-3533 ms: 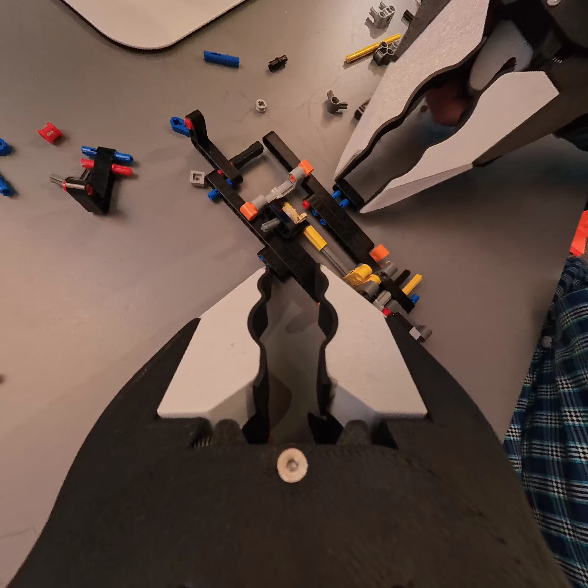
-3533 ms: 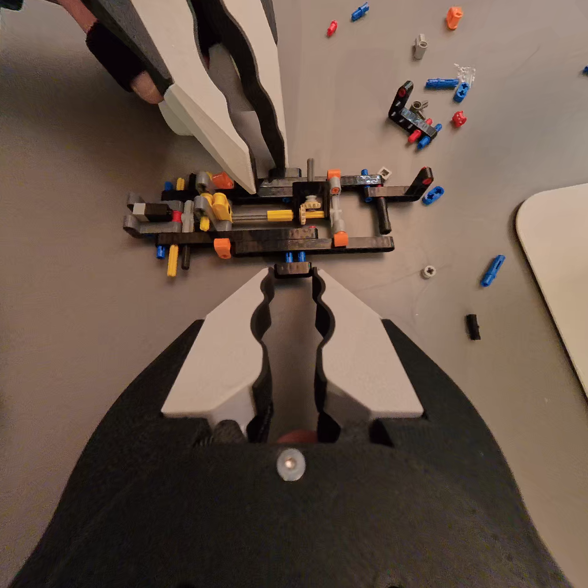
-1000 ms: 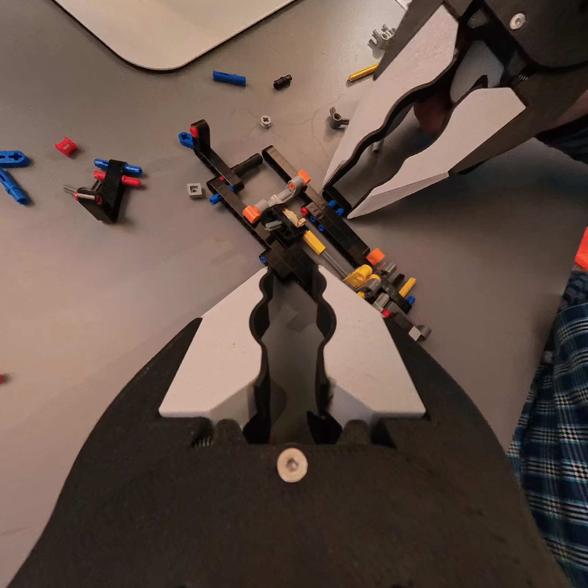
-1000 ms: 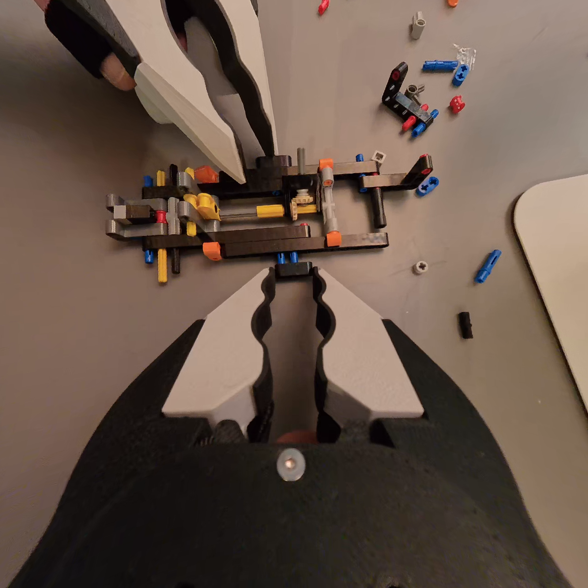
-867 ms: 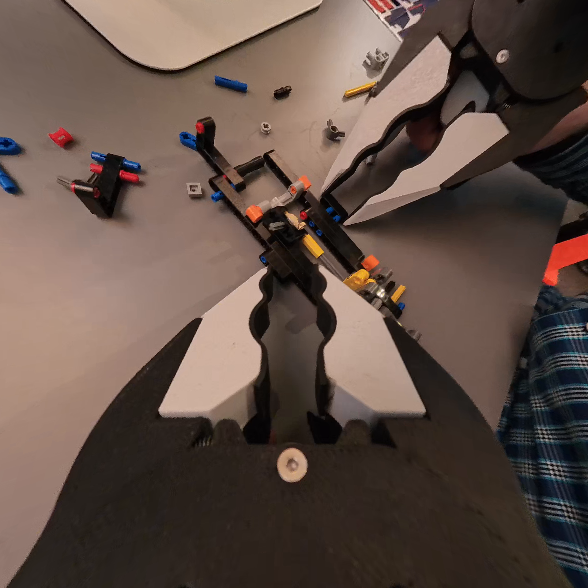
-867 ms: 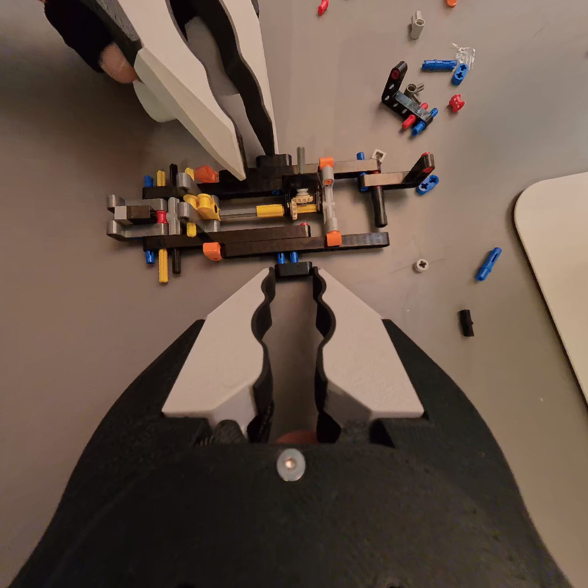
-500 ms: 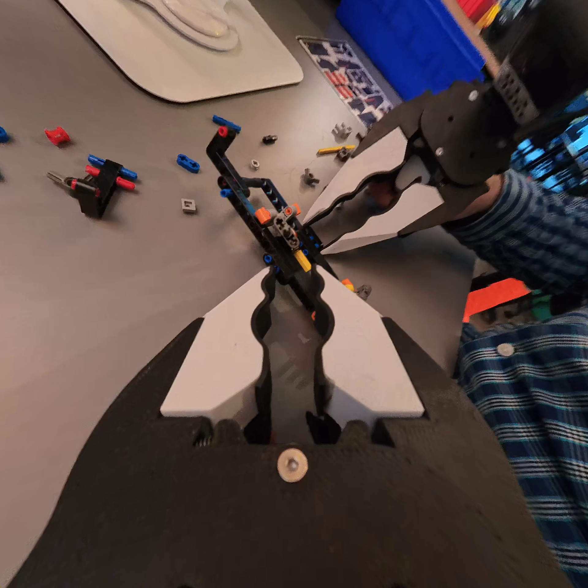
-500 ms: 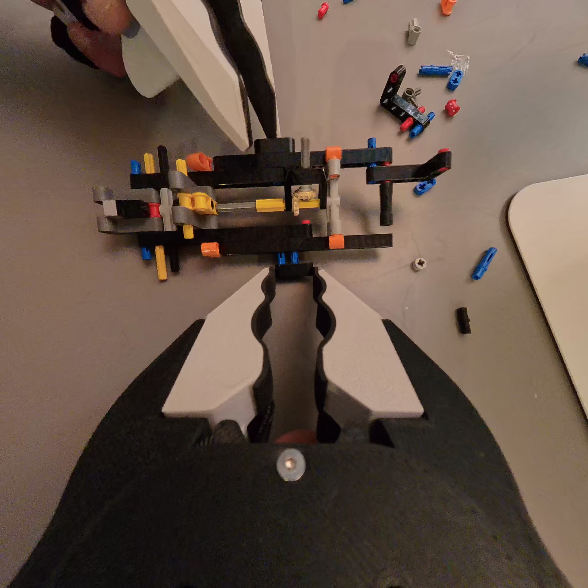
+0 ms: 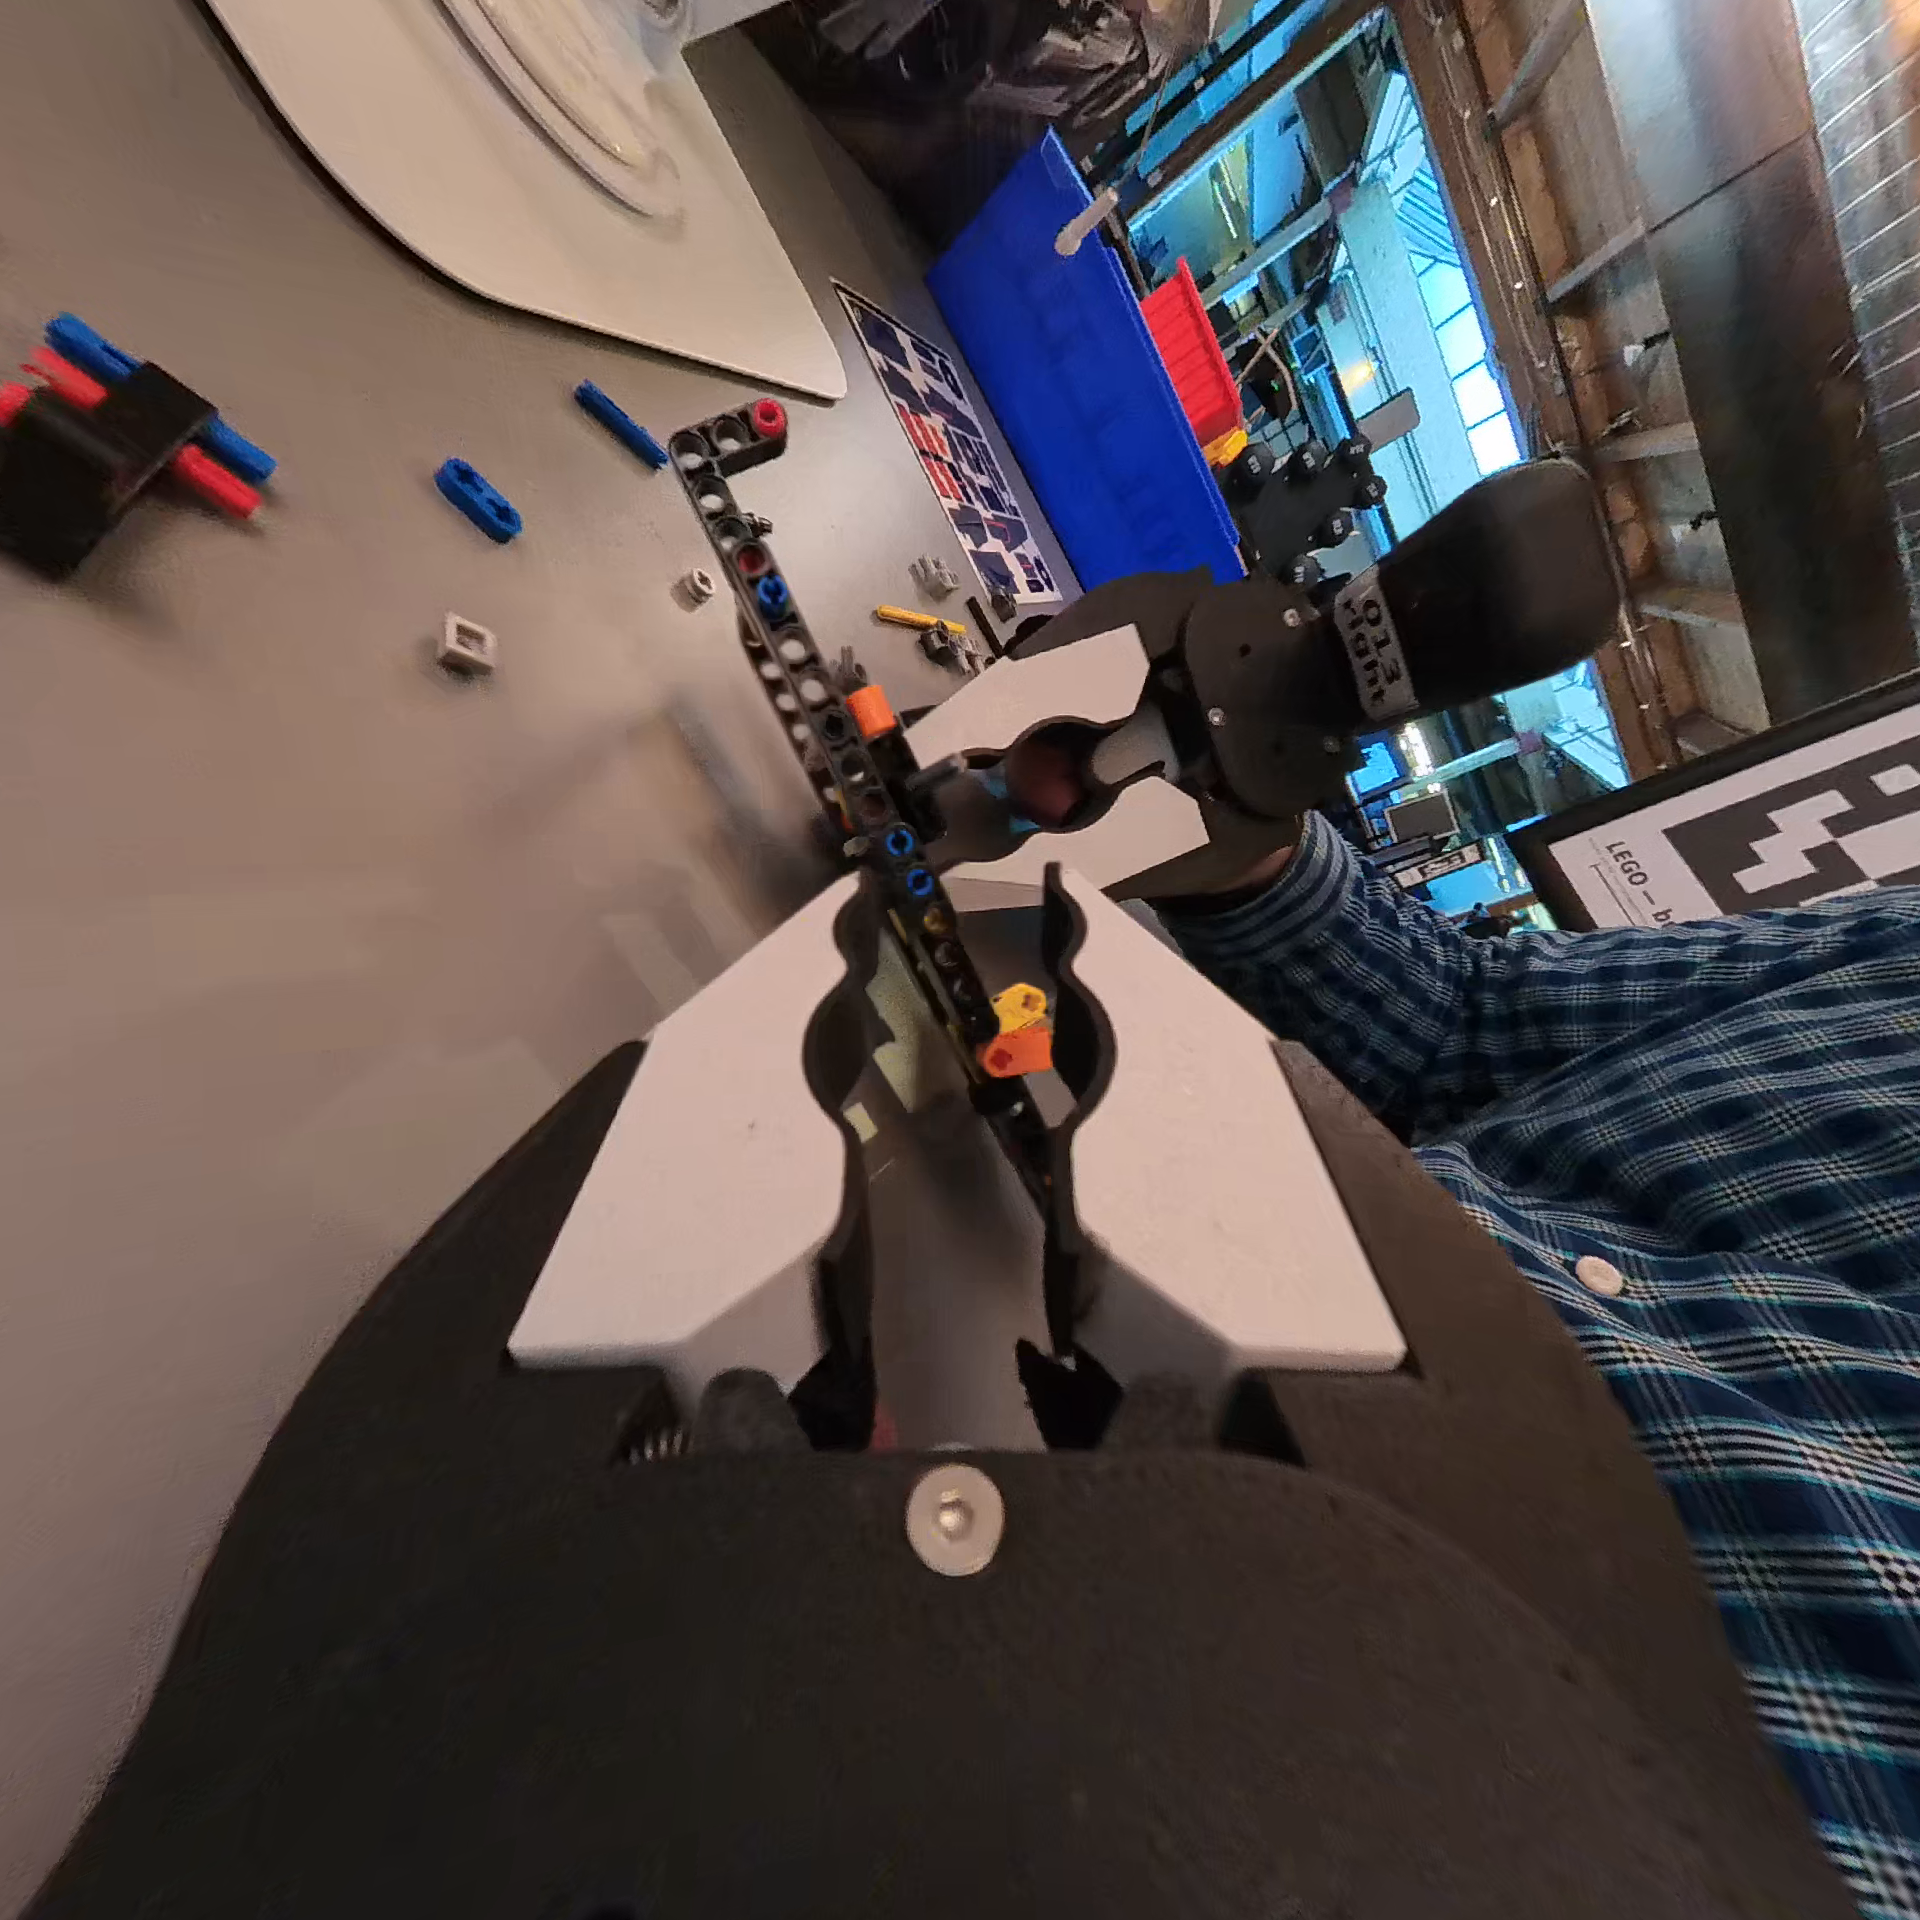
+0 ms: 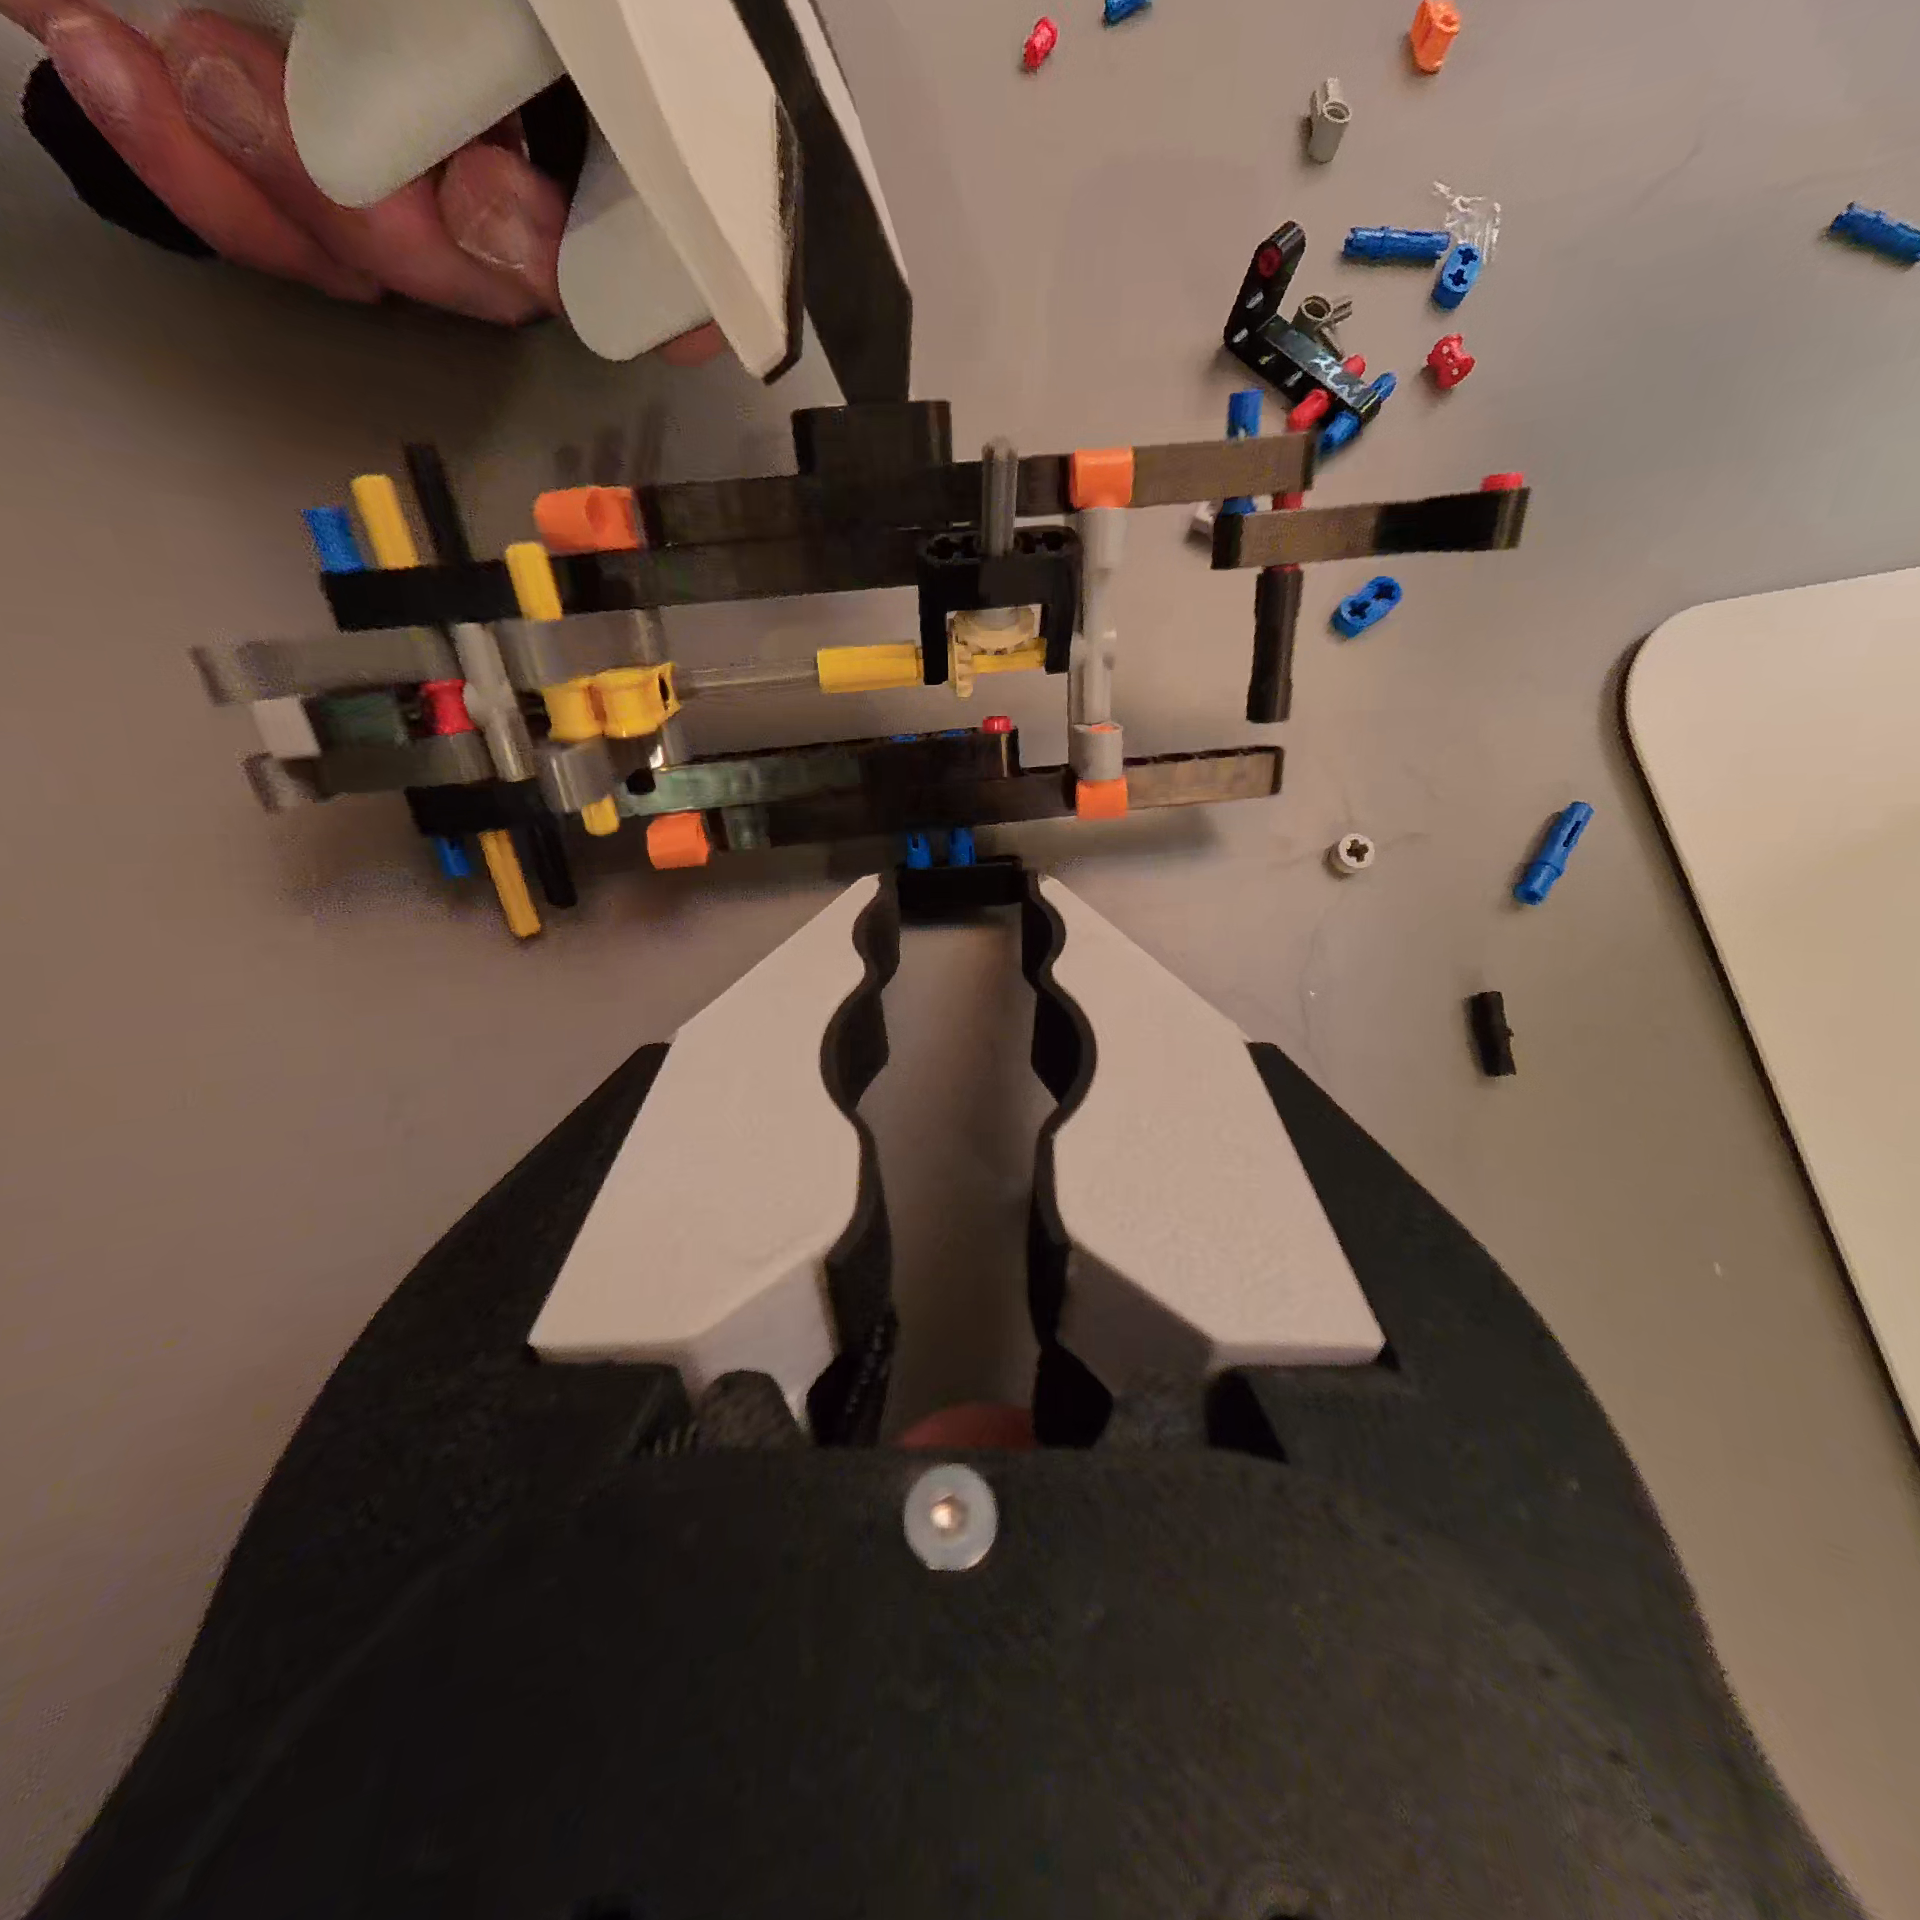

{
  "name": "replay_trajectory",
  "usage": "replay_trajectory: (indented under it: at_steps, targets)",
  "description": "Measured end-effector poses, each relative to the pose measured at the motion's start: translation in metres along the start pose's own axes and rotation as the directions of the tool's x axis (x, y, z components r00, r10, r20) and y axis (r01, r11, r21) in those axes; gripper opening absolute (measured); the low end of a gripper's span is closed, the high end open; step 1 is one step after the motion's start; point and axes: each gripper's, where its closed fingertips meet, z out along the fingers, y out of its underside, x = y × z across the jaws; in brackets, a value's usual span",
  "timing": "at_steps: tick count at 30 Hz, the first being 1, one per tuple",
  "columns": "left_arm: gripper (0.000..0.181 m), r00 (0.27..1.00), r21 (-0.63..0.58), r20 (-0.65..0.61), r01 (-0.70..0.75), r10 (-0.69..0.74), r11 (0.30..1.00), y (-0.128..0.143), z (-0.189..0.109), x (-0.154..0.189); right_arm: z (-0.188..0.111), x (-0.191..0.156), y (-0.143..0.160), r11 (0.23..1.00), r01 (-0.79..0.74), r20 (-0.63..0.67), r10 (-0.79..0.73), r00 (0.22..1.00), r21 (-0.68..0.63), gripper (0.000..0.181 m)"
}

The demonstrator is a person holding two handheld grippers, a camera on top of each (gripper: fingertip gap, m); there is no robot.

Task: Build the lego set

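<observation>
The lego frame [image 10: 831, 644], a long assembly of black beams with orange, yellow, grey and blue parts, is held between the two grippers, apparently raised off the grey table [image 10: 260, 1091]. The right gripper [image 10: 961, 883] is seen with its fingers clamped on a small black piece carrying two blue pins at the near edge of the frame. The left gripper [image 10: 862, 395] enters that view from the far left, and its fingers are closed on a black block on the frame's far beam; a hand [image 10: 312, 187] is wrapped around its handle.

In the left wrist view the frame [image 9: 821, 707] is presented edge-on, tilted, running from between the left gripper's fingers [image 9: 727, 1091] toward the far left. The right gripper [image 9: 935, 779] meets it from the right, and a plaid sleeve [image 9: 1455, 997] is seen behind it.

Loose parts are scattered on the table: a small black subassembly with red and blue pins [image 10: 1299, 343] at the far right, a blue pin [image 10: 1553, 852], a grey bush [image 10: 1351, 854] and a short black pin [image 10: 1491, 1032] to the right. A pale mat [image 10: 1787, 831] lies at the right edge.
</observation>
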Motion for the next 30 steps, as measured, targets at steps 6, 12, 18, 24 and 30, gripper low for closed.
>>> replay_trajectory:
  at_steps: [6,12,18,24,30]
  targets:
    - [0.018,0.993,-0.067,0.102,-0.054,0.061,0.996,0.013,0.012,-0.009,0.002,-0.004,-0.002,1.000,-0.011,0.014,0.011,1.000,0.025,0.021]
    - [0.012,0.979,-0.084,0.177,-0.090,0.104,0.992,0.014,0.010,-0.016,0.002,-0.004,-0.002,1.000,-0.005,0.008,0.005,1.000,0.025,0.021]
    - [0.039,0.925,-0.111,0.266,-0.251,0.272,0.962,0.010,0.014,-0.009,0.001,-0.003,-0.002,1.000,0.000,-0.004,0.000,1.000,0.028,0.021]
    - [0.027,0.893,-0.159,0.306,-0.293,0.329,0.943,0.016,0.015,-0.011,0.001,-0.003,-0.002,1.000,-0.002,-0.007,0.002,1.000,0.030,0.021]
    - [0.021,0.875,-0.168,0.351,-0.291,0.333,0.942,0.014,0.014,-0.018,0.001,-0.003,-0.002,1.000,0.000,-0.008,0.000,1.000,0.031,0.020]
